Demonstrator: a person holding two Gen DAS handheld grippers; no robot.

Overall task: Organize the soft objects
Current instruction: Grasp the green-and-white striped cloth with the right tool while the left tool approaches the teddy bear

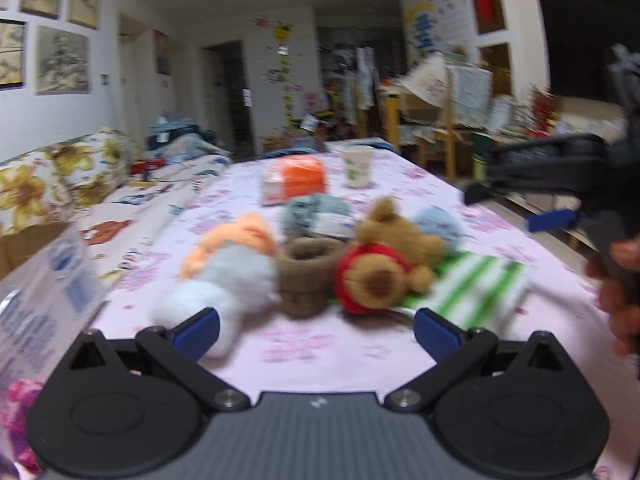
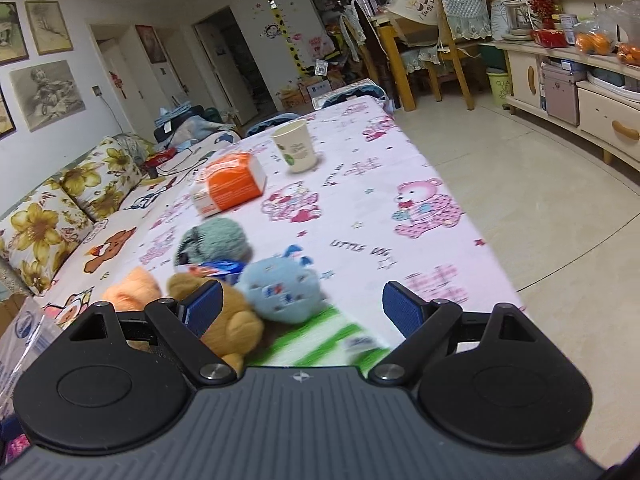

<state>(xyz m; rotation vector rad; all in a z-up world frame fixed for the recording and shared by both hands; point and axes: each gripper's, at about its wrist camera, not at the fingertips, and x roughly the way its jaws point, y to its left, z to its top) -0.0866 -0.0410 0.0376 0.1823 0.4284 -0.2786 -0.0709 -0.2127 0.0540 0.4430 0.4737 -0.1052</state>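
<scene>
On table [image 2: 360,184]: paper cup [image 2: 295,145], contents hidden; both claws open.

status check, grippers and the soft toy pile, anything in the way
Left gripper open, empty. Right gripper open, empty, over the green striped cloth. Brown bear and other plush untouched on the table. Nothing blocking.
</scene>
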